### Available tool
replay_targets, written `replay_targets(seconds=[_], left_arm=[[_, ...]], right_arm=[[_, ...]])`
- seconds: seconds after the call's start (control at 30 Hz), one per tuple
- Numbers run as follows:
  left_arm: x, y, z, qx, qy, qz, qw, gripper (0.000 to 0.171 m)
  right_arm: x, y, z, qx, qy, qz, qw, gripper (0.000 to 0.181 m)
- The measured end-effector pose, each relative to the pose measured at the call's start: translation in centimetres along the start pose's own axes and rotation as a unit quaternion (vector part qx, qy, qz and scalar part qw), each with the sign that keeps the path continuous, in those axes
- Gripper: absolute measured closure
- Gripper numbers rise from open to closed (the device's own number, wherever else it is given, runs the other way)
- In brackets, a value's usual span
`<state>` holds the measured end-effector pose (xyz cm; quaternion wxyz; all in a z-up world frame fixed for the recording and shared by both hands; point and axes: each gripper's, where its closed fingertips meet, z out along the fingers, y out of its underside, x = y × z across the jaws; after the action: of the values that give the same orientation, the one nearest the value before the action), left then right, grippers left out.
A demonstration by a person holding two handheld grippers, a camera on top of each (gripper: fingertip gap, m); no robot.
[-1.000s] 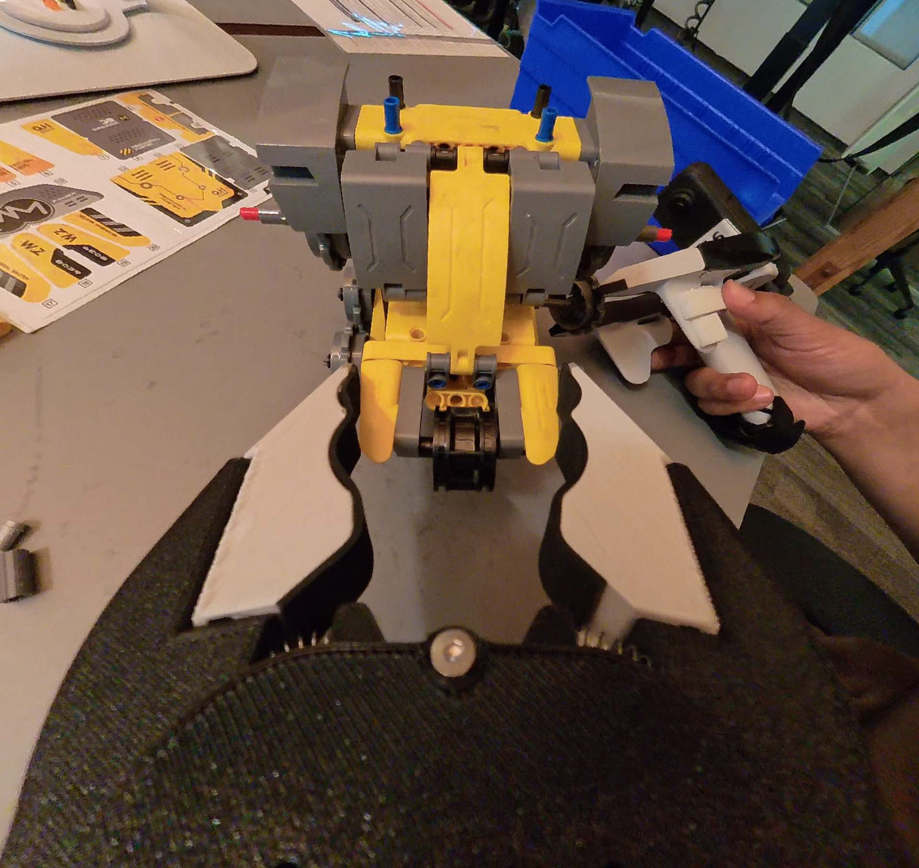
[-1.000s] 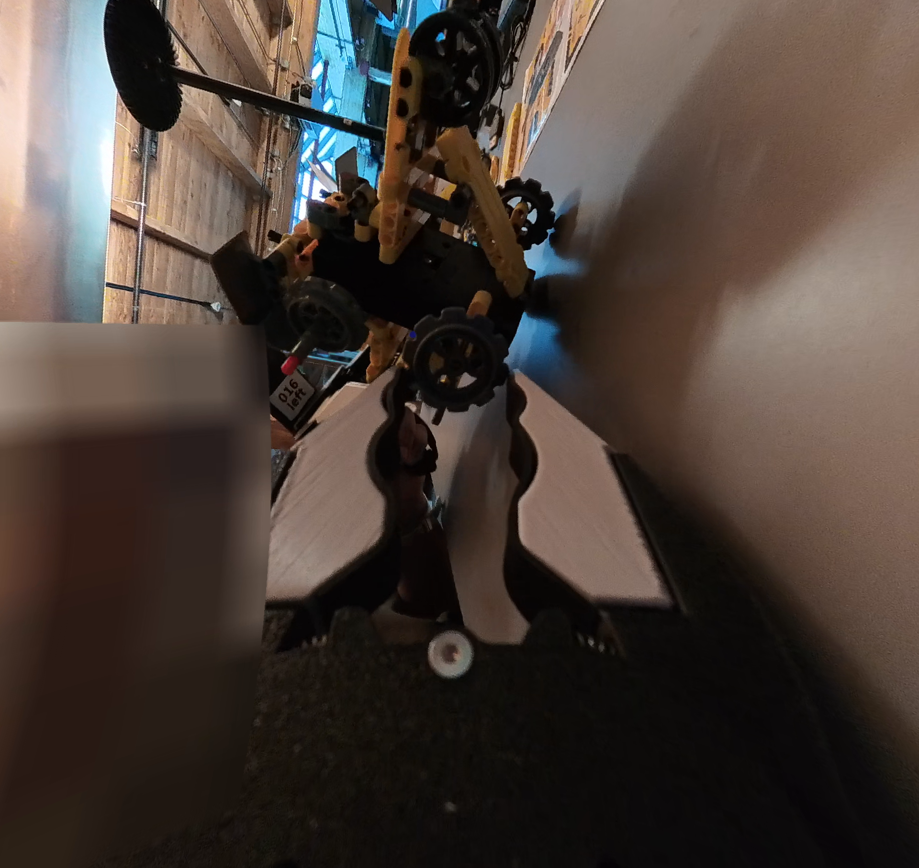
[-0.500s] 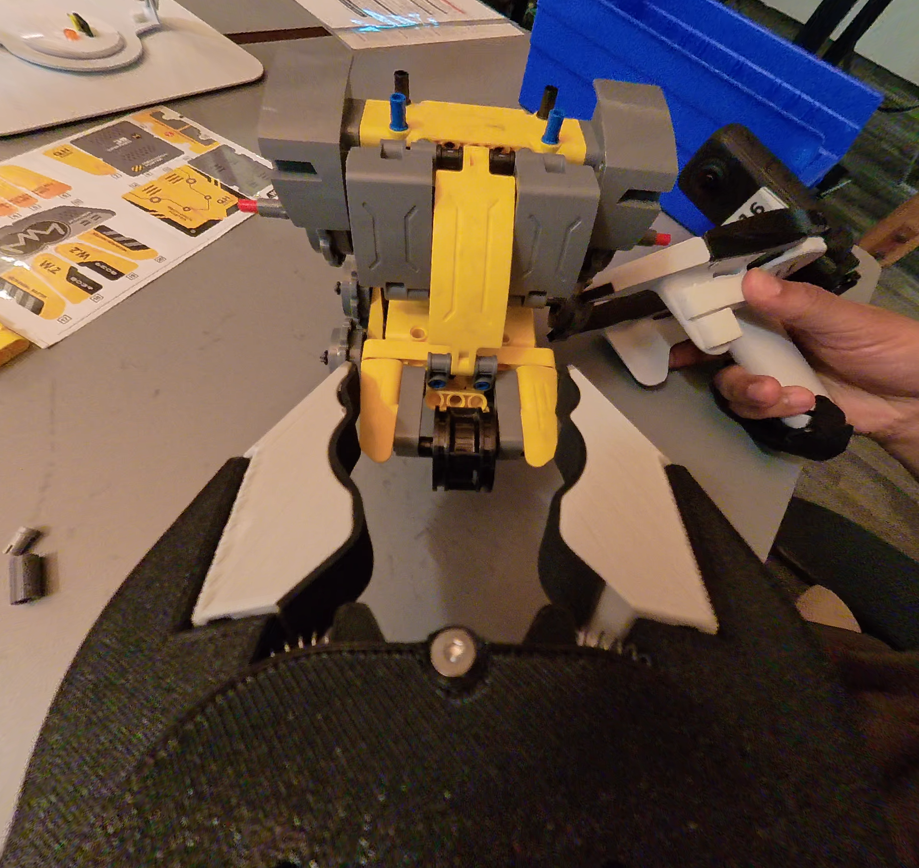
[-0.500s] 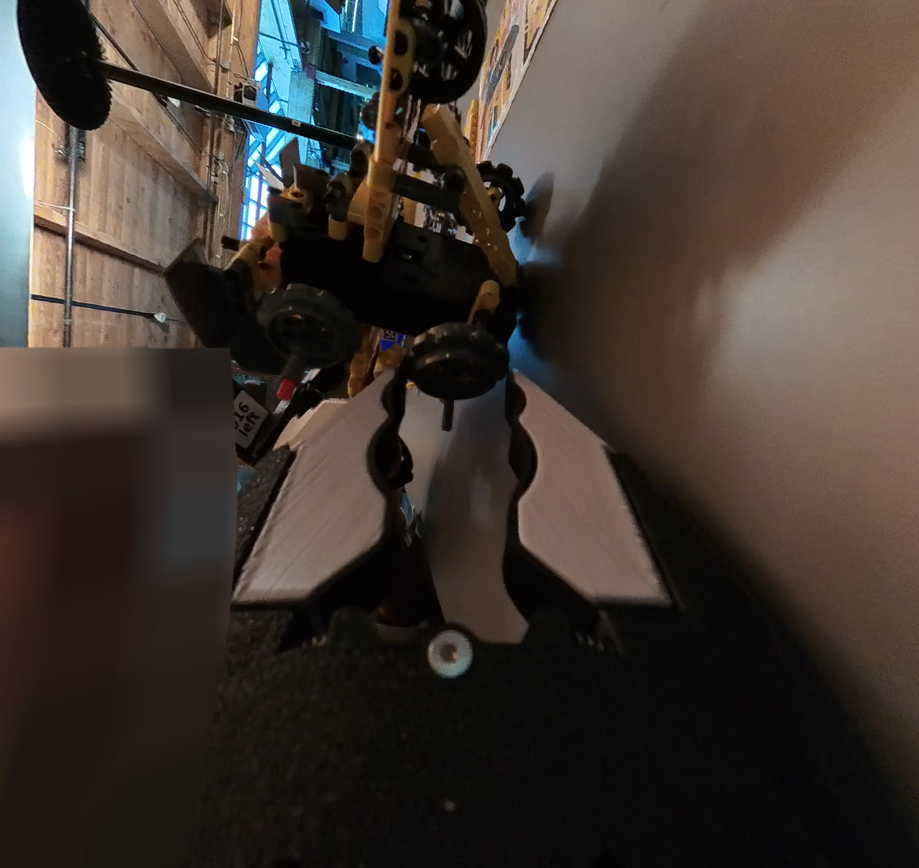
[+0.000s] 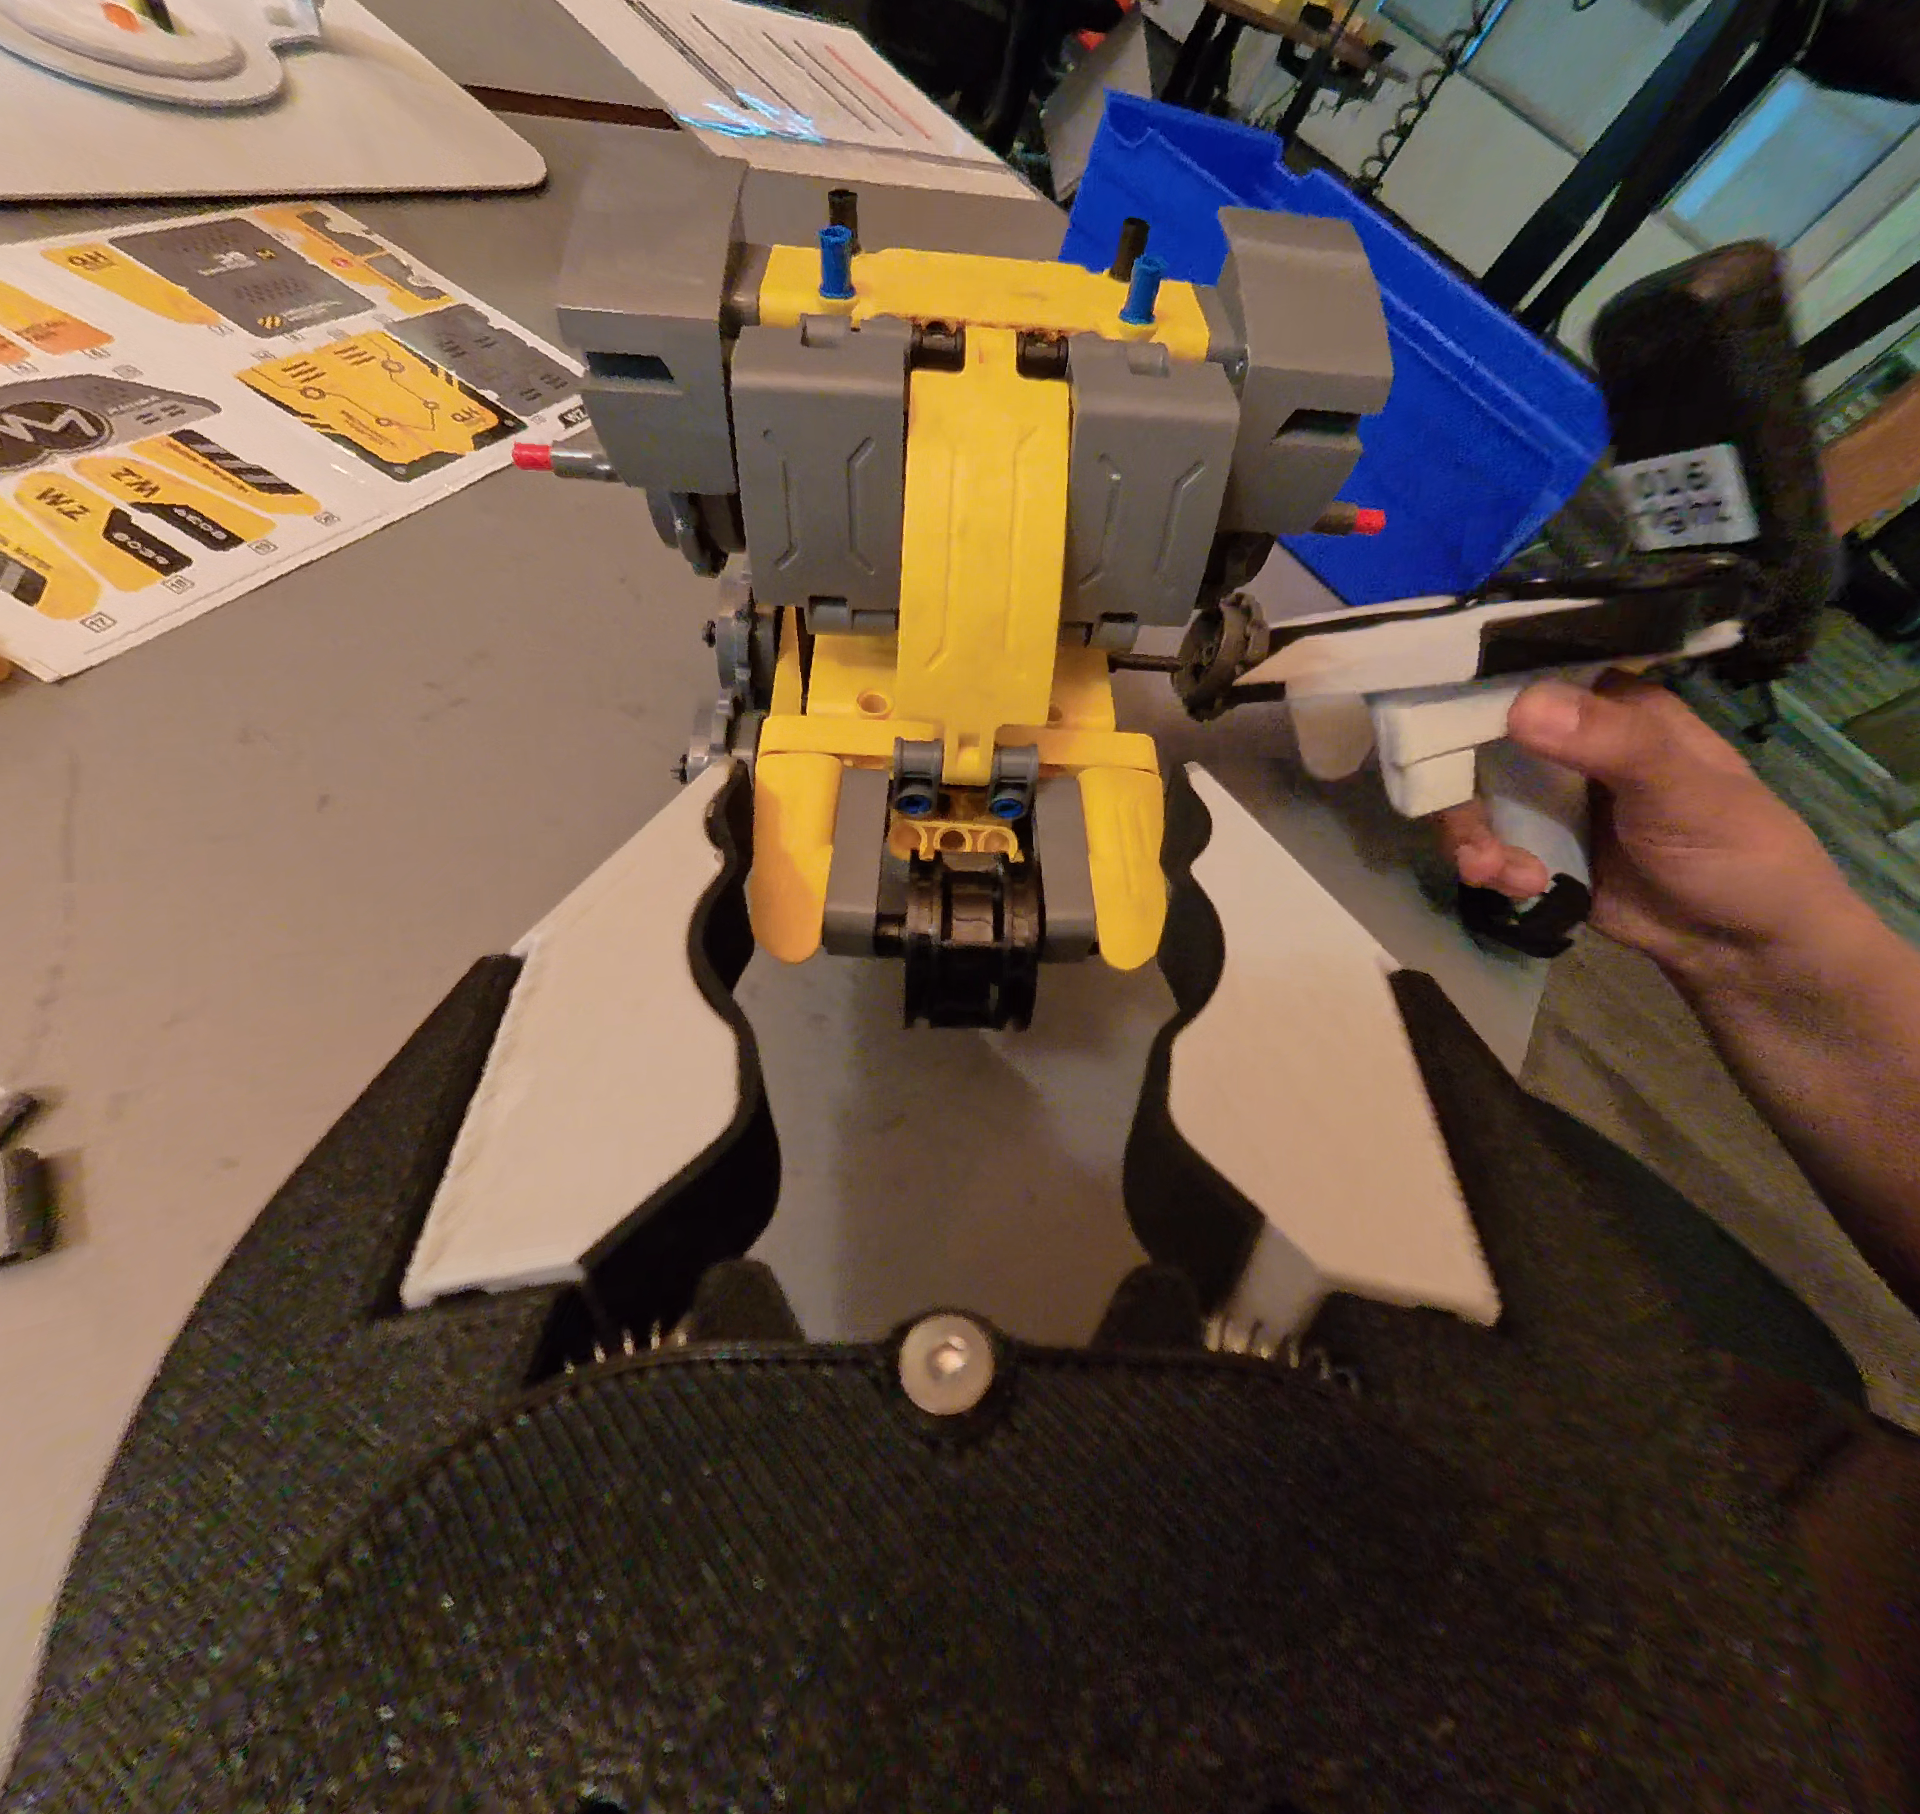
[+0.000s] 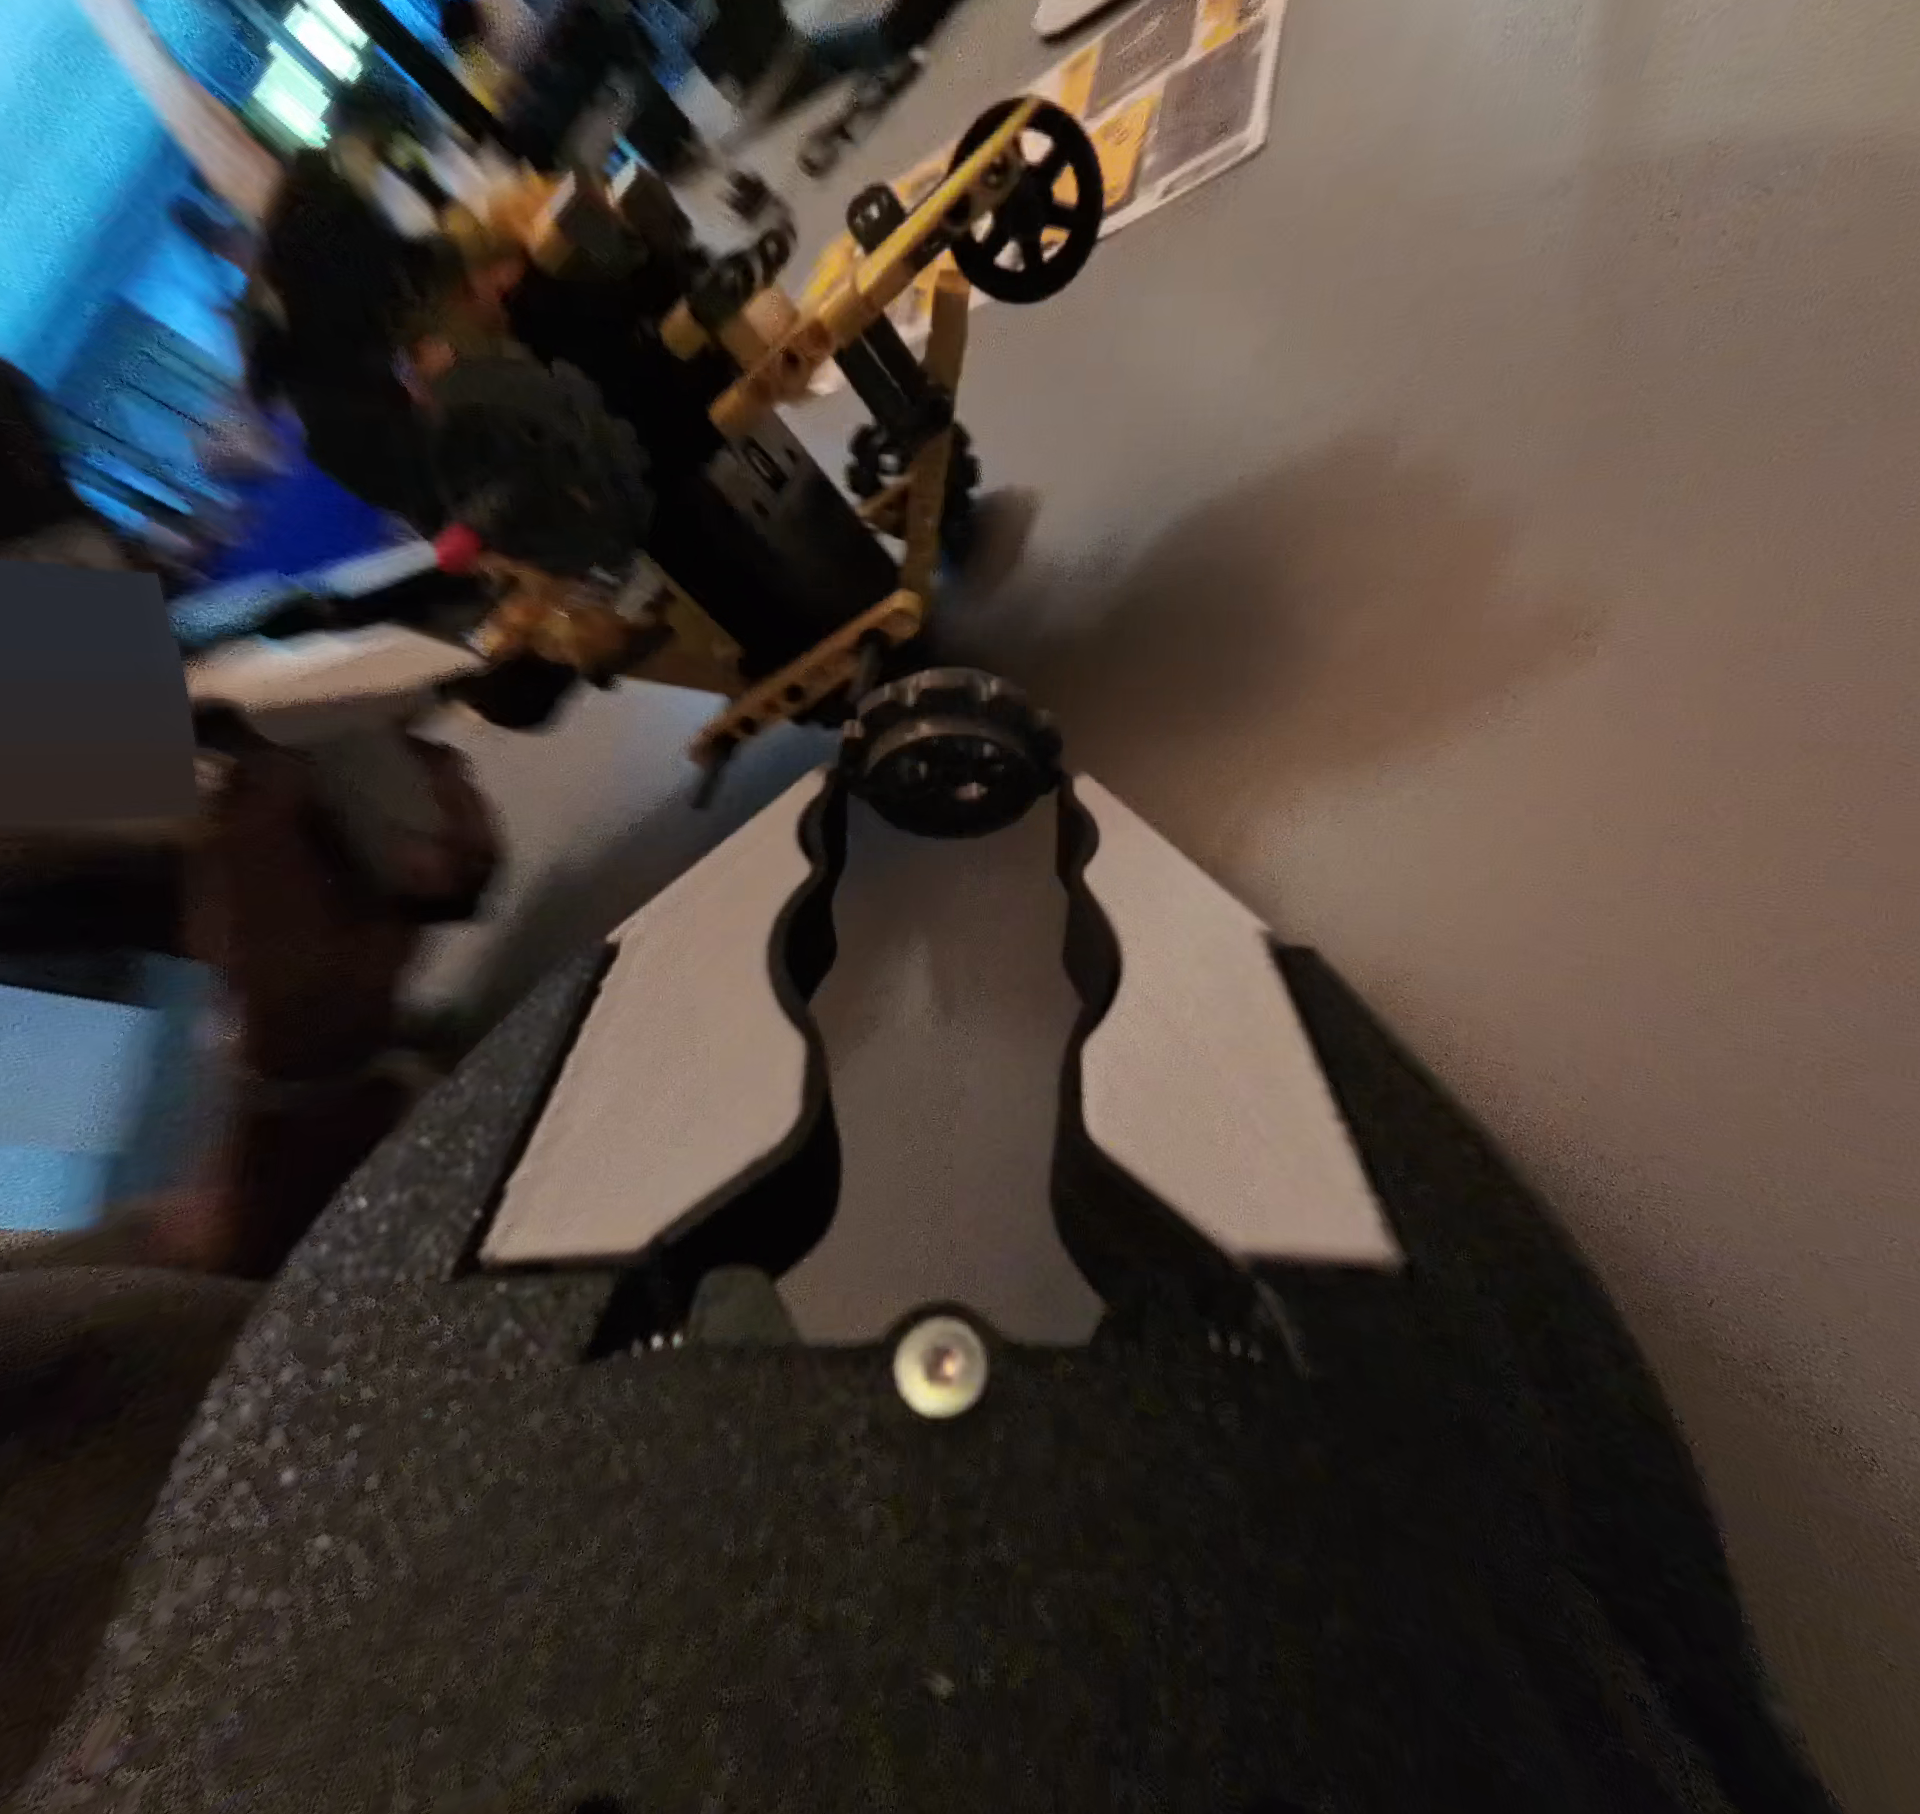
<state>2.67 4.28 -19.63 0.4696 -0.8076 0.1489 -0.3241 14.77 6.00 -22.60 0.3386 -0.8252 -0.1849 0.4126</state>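
A yellow and grey brick-built vehicle model (image 5: 982,517) stands on end on the grey table (image 5: 312,829). My left gripper (image 5: 956,798) is shut on its yellow lower part, one finger on each side. My right gripper (image 5: 1247,658) comes in from the right, held by a person's hand (image 5: 1662,829). It is shut on a small black toothed wheel (image 5: 1218,650) beside the model's right flank, and a thin black axle shows between wheel and model. In the right wrist view the wheel (image 6: 951,762) sits between my right gripper's (image 6: 951,782) fingertips, with the model's underside (image 6: 790,517) just beyond.
A blue bin (image 5: 1403,393) stands behind the model at the right. A sticker sheet (image 5: 239,414), a white pad (image 5: 208,102) and a printed paper (image 5: 779,91) lie at the back left. Small grey parts (image 5: 21,1193) lie at the left edge. The table edge runs close on the right.
My right gripper has drawn a little away to the right with the black wheel and rolled, so its view is tilted and blurred. The left gripper still grips the model.
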Motion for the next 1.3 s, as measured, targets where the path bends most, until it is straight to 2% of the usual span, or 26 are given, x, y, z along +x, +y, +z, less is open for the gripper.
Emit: replay_targets(seconds=[0.03,0.1,0.17,0.23,0.33,0.5,0.57,0.73,0.93,1.2,1.3], left_arm=[[-0.1,-0.1,-0.1,0.003,0.004,-0.006,1.000,0.093],[-0.3,-0.3,-0.3,0.010,0.015,-0.017,1.000,0.093],[-0.6,-0.5,-0.3,0.015,0.027,-0.023,0.999,0.093],[-0.8,-0.7,-0.4,0.018,0.037,-0.033,0.999,0.093],[-1.0,-0.8,-0.5,0.023,0.047,-0.042,0.998,0.093],[-1.1,-0.9,-0.6,0.026,0.051,-0.039,0.998,0.093],[-1.0,-0.8,-0.5,0.026,0.054,-0.033,0.998,0.093],[-1.1,-1.0,-0.3,0.029,0.051,-0.035,0.998,0.093],[-0.9,-0.9,-0.2,0.029,0.040,-0.035,0.998,0.093],[-0.9,-0.9,-0.1,0.019,0.036,-0.037,0.998,0.093],[-0.8,-0.8,-0.1,0.018,0.033,-0.036,0.999,0.093]], right_arm=[[0.2,-0.2,-0.3,-0.011,0.047,-0.064,0.997,0.141],[0.3,-1.0,-0.9,-0.030,0.140,-0.186,0.972,0.141],[0.0,-2.0,-1.4,-0.043,0.217,-0.289,0.932,0.141],[-0.4,-2.5,-1.5,-0.060,0.265,-0.364,0.891,0.141],[-0.9,-2.6,-1.0,-0.074,0.282,-0.443,0.848,0.141],[-1.0,-2.2,-0.3,-0.101,0.262,-0.520,0.807,0.141],[-1.4,-2.4,-0.2,-0.105,0.236,-0.540,0.801,0.141],[-1.9,-1.5,0.7,-0.167,0.139,-0.543,0.811,0.141],[-1.8,-1.6,1.1,-0.191,0.135,-0.558,0.796,0.141],[-1.8,-1.7,1.3,-0.184,0.125,-0.557,0.800,0.141],[-1.7,-1.8,1.3,-0.183,0.127,-0.573,0.788,0.141]])
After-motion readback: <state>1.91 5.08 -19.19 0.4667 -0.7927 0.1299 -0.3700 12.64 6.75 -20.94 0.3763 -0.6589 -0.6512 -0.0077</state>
